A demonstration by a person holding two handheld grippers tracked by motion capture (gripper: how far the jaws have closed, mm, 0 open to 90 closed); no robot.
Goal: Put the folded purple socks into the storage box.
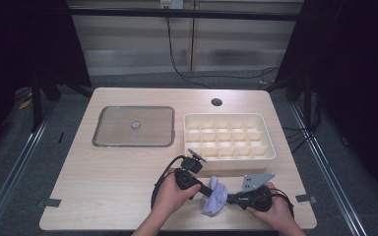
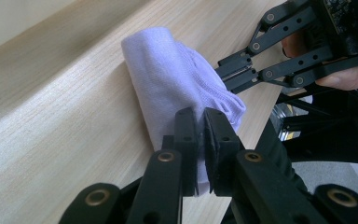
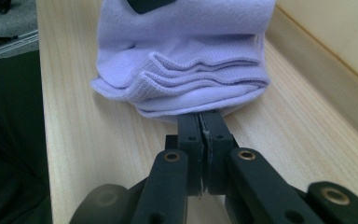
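You are clamping your left gripper point(image 2: 200, 122) and right gripper point(image 3: 204, 120) on opposite edges of the folded lilac cloth point(image 1: 215, 195); it is lying just beside the divided tray point(image 1: 272, 147).

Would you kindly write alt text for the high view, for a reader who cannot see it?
Two hands hold a folded lilac cloth between them near the front edge of a wooden table, the left tool and right tool each shut on it. Behind sit a cream divided tray and a grey square lid.
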